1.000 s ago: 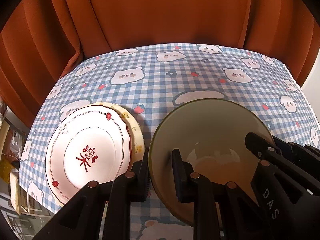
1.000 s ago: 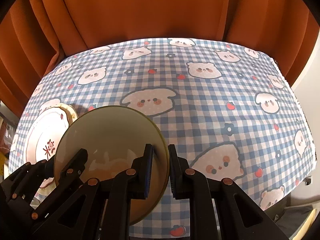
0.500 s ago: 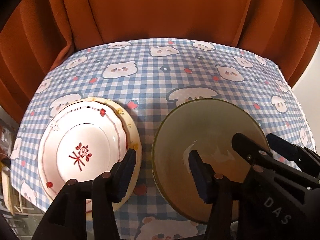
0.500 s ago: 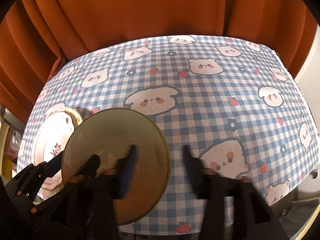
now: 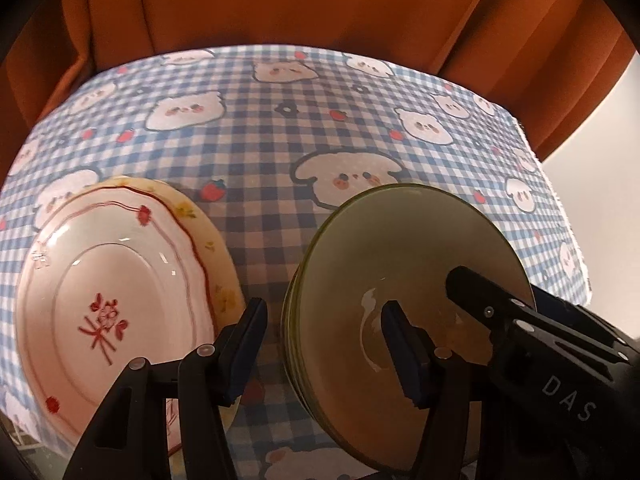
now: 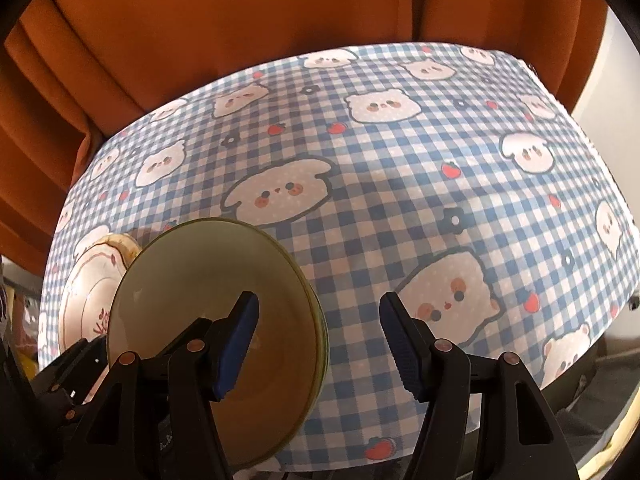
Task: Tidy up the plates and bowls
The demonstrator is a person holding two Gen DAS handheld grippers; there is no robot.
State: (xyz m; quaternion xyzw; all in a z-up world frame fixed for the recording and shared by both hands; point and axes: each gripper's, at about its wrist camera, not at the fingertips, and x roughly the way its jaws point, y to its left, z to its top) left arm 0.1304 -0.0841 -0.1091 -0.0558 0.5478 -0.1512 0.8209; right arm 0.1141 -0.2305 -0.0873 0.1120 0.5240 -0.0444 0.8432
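Note:
A stack of olive-green bowls (image 5: pixel 404 264) sits on the checked tablecloth near the front edge; it also shows in the right wrist view (image 6: pixel 208 280). My left gripper (image 5: pixel 324 350) is open, its fingers astride the stack's left rim. My right gripper (image 6: pixel 318 344) is open, astride the right rim; it shows as the black arm (image 5: pixel 532 328) in the left wrist view. A white plate with a red flower motif (image 5: pixel 108 300) lies on a yellow-rimmed plate (image 5: pixel 216 240) to the left, also visible in the right wrist view (image 6: pixel 90 284).
The blue-and-white bear-print tablecloth (image 6: pixel 400 200) covers the table. An orange curtain (image 5: pixel 300 4) hangs behind the far edge. The table's right edge (image 6: pixel 624 272) drops off beside a pale wall.
Both grippers were shut on the green bowl's rim a second ago and have opened. Both have drawn back slightly. The bowl now rests on the stack.

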